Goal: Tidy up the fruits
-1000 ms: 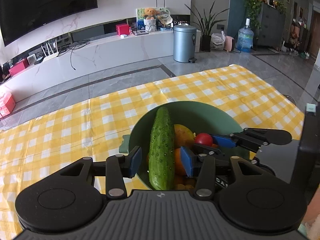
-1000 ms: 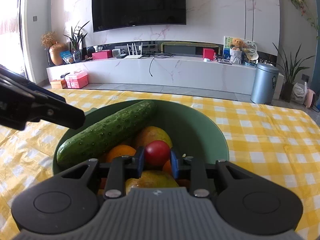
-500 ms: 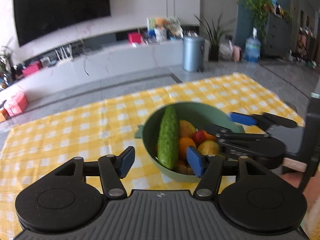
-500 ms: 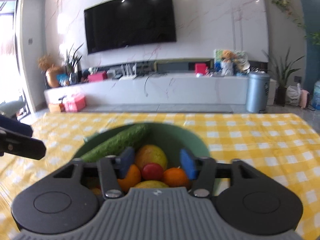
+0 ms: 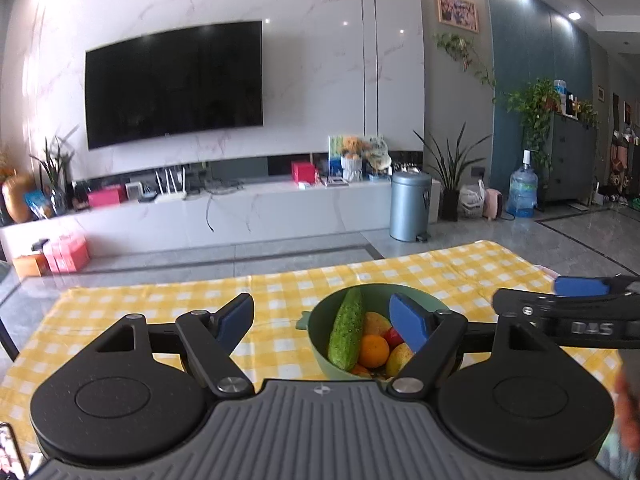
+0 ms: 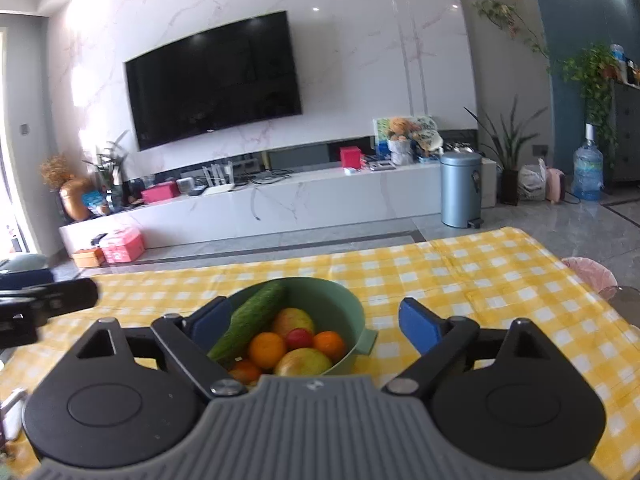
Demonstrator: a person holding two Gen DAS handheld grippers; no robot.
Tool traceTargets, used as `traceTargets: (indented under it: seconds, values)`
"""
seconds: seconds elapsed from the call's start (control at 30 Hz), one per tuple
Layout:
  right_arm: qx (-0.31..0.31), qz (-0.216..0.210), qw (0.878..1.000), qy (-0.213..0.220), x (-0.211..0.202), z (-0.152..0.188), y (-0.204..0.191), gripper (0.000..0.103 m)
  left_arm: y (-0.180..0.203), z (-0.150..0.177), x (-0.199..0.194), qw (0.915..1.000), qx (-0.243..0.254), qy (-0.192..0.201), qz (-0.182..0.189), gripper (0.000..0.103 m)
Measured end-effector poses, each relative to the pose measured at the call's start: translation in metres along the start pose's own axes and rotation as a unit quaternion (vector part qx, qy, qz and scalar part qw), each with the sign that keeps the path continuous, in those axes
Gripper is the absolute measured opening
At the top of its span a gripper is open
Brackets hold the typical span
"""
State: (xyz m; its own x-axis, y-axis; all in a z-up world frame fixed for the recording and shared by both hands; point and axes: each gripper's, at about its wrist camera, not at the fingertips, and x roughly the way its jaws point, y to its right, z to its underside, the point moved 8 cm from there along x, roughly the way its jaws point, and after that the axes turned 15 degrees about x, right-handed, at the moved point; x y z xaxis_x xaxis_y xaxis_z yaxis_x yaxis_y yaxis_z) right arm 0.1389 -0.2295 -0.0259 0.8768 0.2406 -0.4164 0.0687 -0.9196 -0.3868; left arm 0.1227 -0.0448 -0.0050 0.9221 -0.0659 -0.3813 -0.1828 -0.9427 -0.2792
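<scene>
In front of you a green bowl (image 6: 352, 320) sits on a tabletop (image 6: 500, 280) covered with a yellow-and-white checked cloth. Inside the bowl a cucumber (image 6: 250, 320) leans against the left rim, its tip reaching past the edge. Beside it lie two oranges (image 6: 267, 350), a small red tomato (image 6: 299, 338) and yellowish-red fruits (image 6: 302, 362) that look like mangoes.

Your left gripper (image 5: 322, 318) is opening, its blue-padded fingers (image 5: 408, 322) spread wide and holding nothing. The bowl lies beyond them, toward the right finger. Your right gripper (image 6: 316, 320) is also opening and empty; the bowl shows between its fingers (image 6: 420, 324), nearer the left one and clear of both pads.

The two grippers are close to each other, each showing at the edge of the other's view. Bare cloth stretches to the left and right of the bowl. The tabletop's far edge lies past the bowl, with grey floor beyond it.
</scene>
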Motion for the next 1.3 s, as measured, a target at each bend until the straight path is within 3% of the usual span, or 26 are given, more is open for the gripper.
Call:
traceTargets:
  seconds: [0.07, 0.17, 0.37, 0.7, 0.93, 1.3]
  values:
    - [-0.011, -0.003, 1.0, 0.006, -0.018, 0.005, -0.008, 0.099, 0.003, 0.003, -0.008, 0.9998, 0.019, 0.005, -0.008, 0.091]
    - [-0.022, -0.01, 1.0, 0.018, -0.041, 0.01, -0.021, 0.099, 0.004, 0.006, -0.016, 0.9995, 0.025, 0.009, -0.017, 0.091]
    - [-0.027, -0.024, 0.999, 0.028, -0.067, 0.024, -0.04, 0.099, -0.005, 0.018, -0.019, 0.9997, -0.02, -0.001, -0.012, 0.1]
    - [-0.035, 0.006, 0.999, -0.016, -0.053, 0.058, -0.027, 0.099, -0.013, 0.059, -0.007, 0.995, -0.076, -0.064, -0.009, 0.1]
    - [-0.014, 0.03, 0.997, -0.066, -0.036, 0.069, -0.014, 0.099, 0.0, 0.078, 0.002, 0.9902, -0.058, -0.127, 0.005, 0.1]
    - [-0.005, 0.03, 0.996, -0.086, -0.037, 0.078, -0.012, 0.099, 0.003, 0.084, 0.0, 0.9867, -0.06, -0.151, 0.008, 0.1]
